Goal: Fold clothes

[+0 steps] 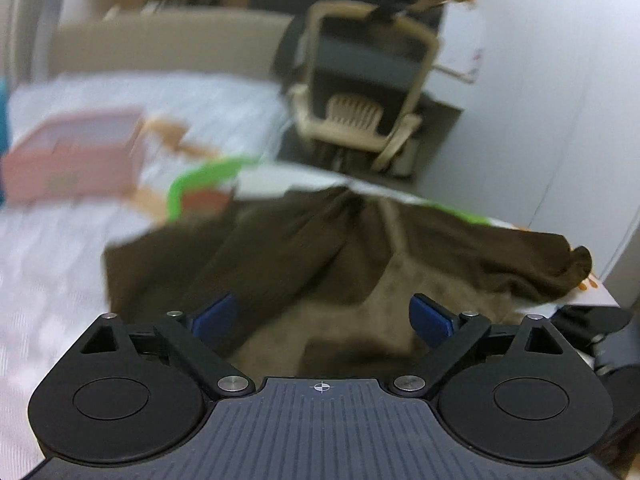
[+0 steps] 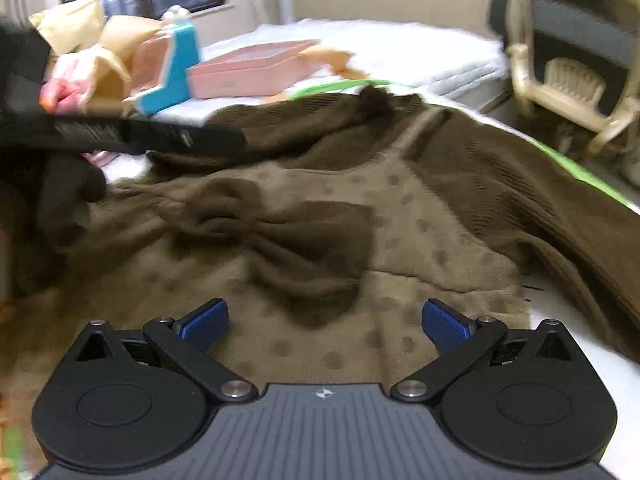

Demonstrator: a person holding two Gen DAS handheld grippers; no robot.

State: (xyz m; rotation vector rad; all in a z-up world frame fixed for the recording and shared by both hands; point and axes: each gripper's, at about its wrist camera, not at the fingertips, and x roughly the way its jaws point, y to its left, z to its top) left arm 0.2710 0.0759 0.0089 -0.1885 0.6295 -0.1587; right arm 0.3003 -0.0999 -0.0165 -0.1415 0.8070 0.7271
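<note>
A dark brown knitted garment (image 2: 472, 184) with a lighter tan, dotted lining (image 2: 420, 248) lies rumpled and spread open on a white surface. A dark brown bow (image 2: 280, 240) sits on the lining. My right gripper (image 2: 324, 320) hovers just over the tan lining, open, its blue pads wide apart with nothing between them. In the left wrist view the same garment (image 1: 288, 240) lies bunched ahead, and my left gripper (image 1: 324, 316) is open above it, holding nothing. The other gripper's black body (image 2: 132, 132) crosses the upper left of the right wrist view.
A pink box (image 2: 252, 68) and a blue object (image 2: 176, 72) lie on the white bed (image 2: 400, 52) behind the garment. A beige office chair (image 1: 360, 92) stands to the right, beside a white wall (image 1: 540, 100). A green strip (image 1: 208, 176) edges the surface.
</note>
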